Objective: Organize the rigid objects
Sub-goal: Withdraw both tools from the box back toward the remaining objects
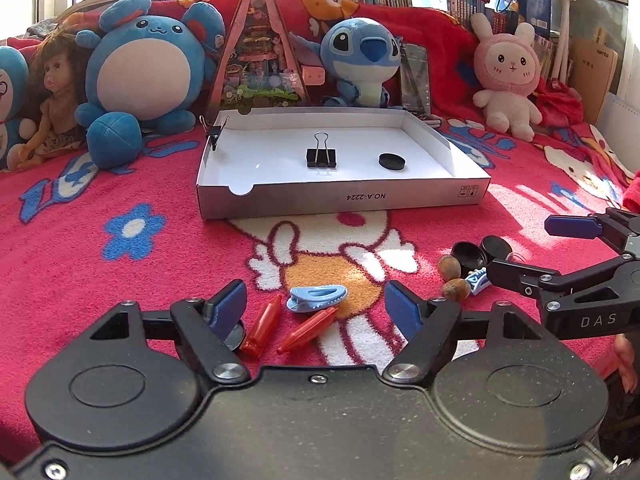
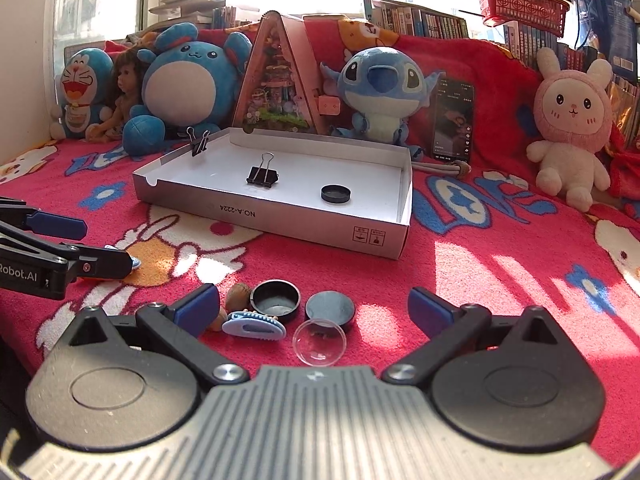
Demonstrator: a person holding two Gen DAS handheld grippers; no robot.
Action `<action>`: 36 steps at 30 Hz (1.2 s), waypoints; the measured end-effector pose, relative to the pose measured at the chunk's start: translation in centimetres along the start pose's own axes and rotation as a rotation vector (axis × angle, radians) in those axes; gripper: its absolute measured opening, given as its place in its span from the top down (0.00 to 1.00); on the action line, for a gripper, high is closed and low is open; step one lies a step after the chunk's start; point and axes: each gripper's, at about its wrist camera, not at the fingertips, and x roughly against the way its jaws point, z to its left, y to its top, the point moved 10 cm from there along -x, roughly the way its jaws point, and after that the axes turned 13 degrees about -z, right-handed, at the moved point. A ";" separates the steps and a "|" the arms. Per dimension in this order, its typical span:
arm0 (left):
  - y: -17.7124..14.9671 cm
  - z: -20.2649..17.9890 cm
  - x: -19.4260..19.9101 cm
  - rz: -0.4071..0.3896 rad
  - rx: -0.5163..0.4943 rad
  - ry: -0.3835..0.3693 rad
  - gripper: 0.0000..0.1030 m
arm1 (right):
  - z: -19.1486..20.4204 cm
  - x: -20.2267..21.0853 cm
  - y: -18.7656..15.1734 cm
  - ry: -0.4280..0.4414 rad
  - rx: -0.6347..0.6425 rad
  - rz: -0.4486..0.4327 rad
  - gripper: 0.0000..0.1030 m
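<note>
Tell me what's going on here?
A person holds two grippers over a red blanket, sorting small items into a white box. The box already holds a binder clip and a black cap; another clip grips its far wall. The left gripper is open around a blue hair clip and two red crayons. The right gripper is open around caps, nuts and a clear lens. Neither holds anything.

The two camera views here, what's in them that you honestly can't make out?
- Dark disc: left wrist view, mostly hidden behind the left gripper's finger.
- Walnuts: right wrist view, one largely behind the right gripper's finger.
- Phone screen: text too small to read.
- Doraemon plush: left wrist view, cut off by the left edge.
- Small blue clip: left wrist view, partly covered by the right gripper's finger.
</note>
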 end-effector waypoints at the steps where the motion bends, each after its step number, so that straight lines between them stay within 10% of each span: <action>1: -0.1 0.0 0.2 0.005 0.005 -0.006 0.45 | 0.1 0.1 -0.1 -0.001 0.006 0.003 0.00; 11: -1.3 0.4 1.4 0.047 0.069 -0.023 0.60 | -0.2 0.6 -1.4 -0.003 -0.034 0.043 0.15; 24: -2.3 0.8 1.2 0.063 0.058 0.009 0.60 | 0.0 0.1 -2.2 -0.020 -0.059 0.081 0.64; 36: -2.2 2.1 0.8 0.053 0.051 0.058 0.55 | 0.1 -0.1 -2.2 -0.025 -0.062 0.081 0.67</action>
